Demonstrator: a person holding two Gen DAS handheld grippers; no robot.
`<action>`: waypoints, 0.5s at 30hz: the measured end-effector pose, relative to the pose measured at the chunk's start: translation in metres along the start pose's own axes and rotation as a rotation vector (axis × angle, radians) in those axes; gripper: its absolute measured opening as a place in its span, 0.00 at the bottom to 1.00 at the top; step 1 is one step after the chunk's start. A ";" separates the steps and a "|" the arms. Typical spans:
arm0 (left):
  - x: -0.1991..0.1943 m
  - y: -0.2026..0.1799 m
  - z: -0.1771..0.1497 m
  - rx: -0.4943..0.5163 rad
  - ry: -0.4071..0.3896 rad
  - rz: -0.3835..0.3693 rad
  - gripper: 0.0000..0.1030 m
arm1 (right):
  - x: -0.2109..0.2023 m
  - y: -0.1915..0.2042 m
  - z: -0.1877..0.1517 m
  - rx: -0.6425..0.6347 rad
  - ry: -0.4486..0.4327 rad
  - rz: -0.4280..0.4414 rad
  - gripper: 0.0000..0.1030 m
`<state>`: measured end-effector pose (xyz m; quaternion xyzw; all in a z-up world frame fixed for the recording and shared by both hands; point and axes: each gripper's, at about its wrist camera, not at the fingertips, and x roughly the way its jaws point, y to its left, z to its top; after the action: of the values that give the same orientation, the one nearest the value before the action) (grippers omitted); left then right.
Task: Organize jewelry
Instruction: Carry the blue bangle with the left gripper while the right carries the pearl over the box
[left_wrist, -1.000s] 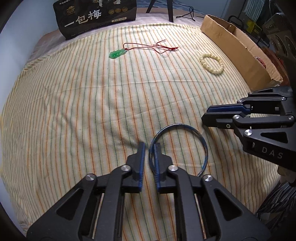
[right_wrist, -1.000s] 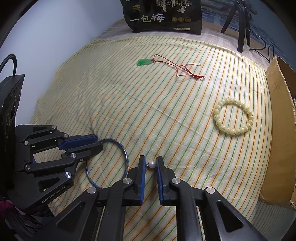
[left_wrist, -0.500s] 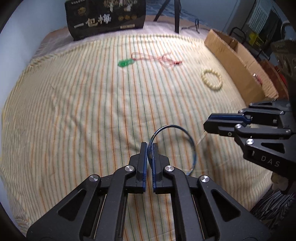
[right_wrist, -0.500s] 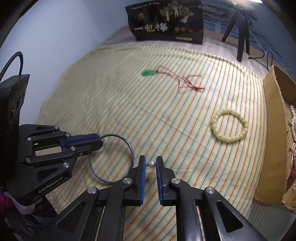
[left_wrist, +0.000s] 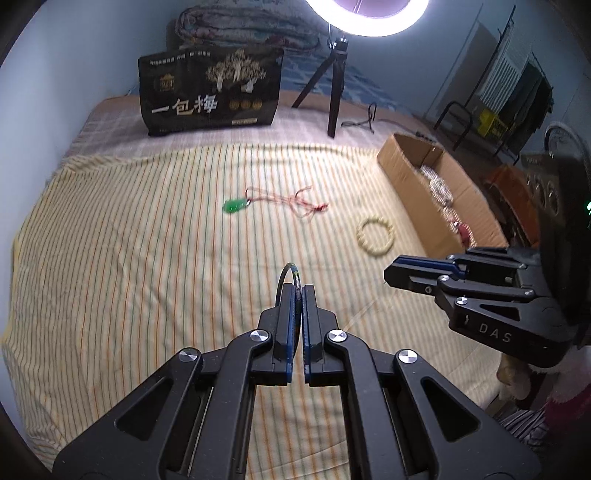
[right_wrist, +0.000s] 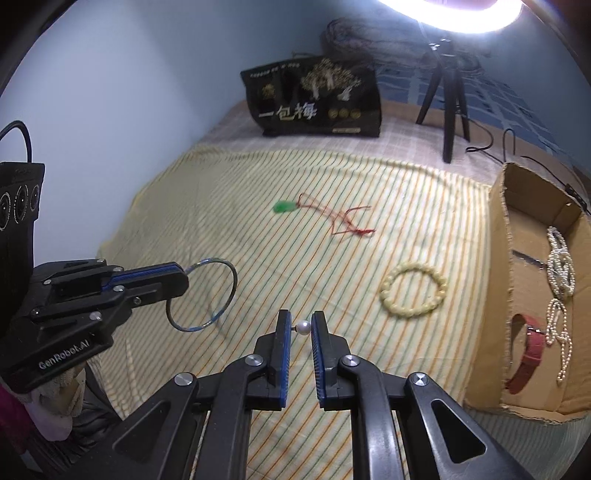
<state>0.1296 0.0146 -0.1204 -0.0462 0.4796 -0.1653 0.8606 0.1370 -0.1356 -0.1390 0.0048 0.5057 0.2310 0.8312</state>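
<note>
My left gripper (left_wrist: 298, 287) is shut on a thin blue bangle (left_wrist: 287, 274), held edge-on above the striped cloth; from the right wrist view the bangle (right_wrist: 232, 291) shows as a full ring beside the left gripper (right_wrist: 177, 275). My right gripper (right_wrist: 302, 319) is shut on a small pearl earring (right_wrist: 303, 327); it also shows at the right of the left wrist view (left_wrist: 391, 277). A green pendant on a red cord (left_wrist: 235, 205) and a cream bead bracelet (left_wrist: 376, 236) lie on the cloth.
An open cardboard box (right_wrist: 496, 258) at the right holds pearl strands (right_wrist: 561, 266) and a red band (right_wrist: 532, 350). A black printed bag (left_wrist: 210, 92) and a ring-light tripod (left_wrist: 334, 81) stand at the back. The yellow striped cloth (left_wrist: 129, 258) covers the bed.
Both grippers have lifted off the cloth with their items. The left gripper closed on the bangle and raised it, turning it upright. The view now looks further across the bed.
</note>
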 end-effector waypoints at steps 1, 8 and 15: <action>-0.002 -0.002 0.003 -0.002 -0.009 -0.002 0.01 | -0.003 -0.001 0.001 0.005 -0.008 -0.001 0.08; -0.012 -0.020 0.020 0.002 -0.051 -0.036 0.01 | -0.023 -0.019 0.005 0.040 -0.056 -0.014 0.08; -0.017 -0.049 0.037 0.026 -0.087 -0.080 0.01 | -0.049 -0.043 0.004 0.076 -0.105 -0.046 0.08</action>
<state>0.1409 -0.0289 -0.0752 -0.0614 0.4371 -0.2038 0.8739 0.1380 -0.1921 -0.1058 0.0370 0.4699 0.1919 0.8608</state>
